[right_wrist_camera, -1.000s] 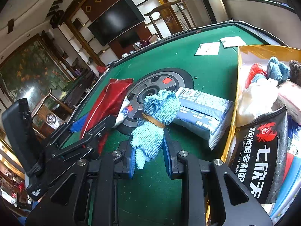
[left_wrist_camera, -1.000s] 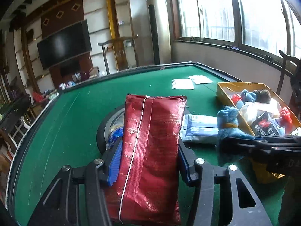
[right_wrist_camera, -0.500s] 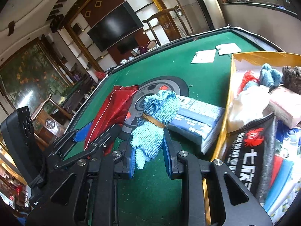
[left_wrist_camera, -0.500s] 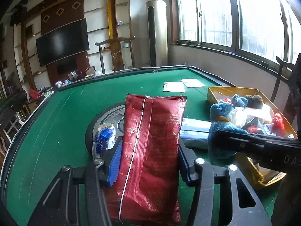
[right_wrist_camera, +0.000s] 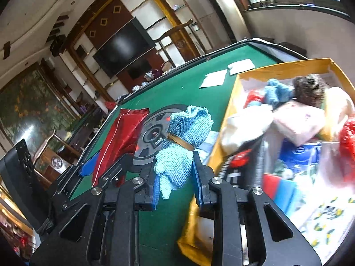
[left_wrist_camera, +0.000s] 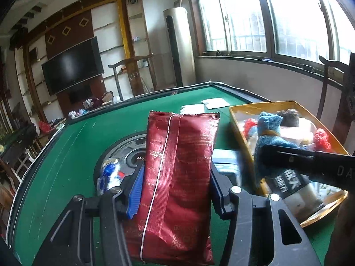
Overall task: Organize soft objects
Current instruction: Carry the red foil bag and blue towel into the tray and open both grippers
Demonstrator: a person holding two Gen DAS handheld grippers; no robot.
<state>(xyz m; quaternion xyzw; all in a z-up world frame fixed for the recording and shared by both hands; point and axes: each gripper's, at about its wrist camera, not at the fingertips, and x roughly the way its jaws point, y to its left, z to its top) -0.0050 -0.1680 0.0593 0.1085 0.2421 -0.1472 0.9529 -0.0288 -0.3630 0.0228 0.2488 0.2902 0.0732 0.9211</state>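
My left gripper [left_wrist_camera: 175,177] is shut on a tall red foil packet [left_wrist_camera: 179,173] and holds it upright above the green table. My right gripper [right_wrist_camera: 177,173] is shut on a rolled light-blue cloth [right_wrist_camera: 184,141] with a tan band. It holds the cloth at the near left edge of the yellow box [right_wrist_camera: 224,124]. The cloth [left_wrist_camera: 266,137] and the right gripper's side also show in the left wrist view, beside the yellow box [left_wrist_camera: 241,128]. The red packet [right_wrist_camera: 119,137] shows left of the cloth in the right wrist view.
The box holds several soft things: a black packet [right_wrist_camera: 241,161], a pink pack [right_wrist_camera: 299,122], red mesh [right_wrist_camera: 348,141], a brown ball [right_wrist_camera: 310,88]. A round dark disc [left_wrist_camera: 124,155] with a blue-white wrapper [left_wrist_camera: 108,175] lies mid-table. White papers [left_wrist_camera: 215,103] lie at the far edge.
Both grippers have risen and moved right toward the yellow box, each still holding its item. The blue cloth now hangs at the box's edge; the blue pack on the table is mostly hidden.
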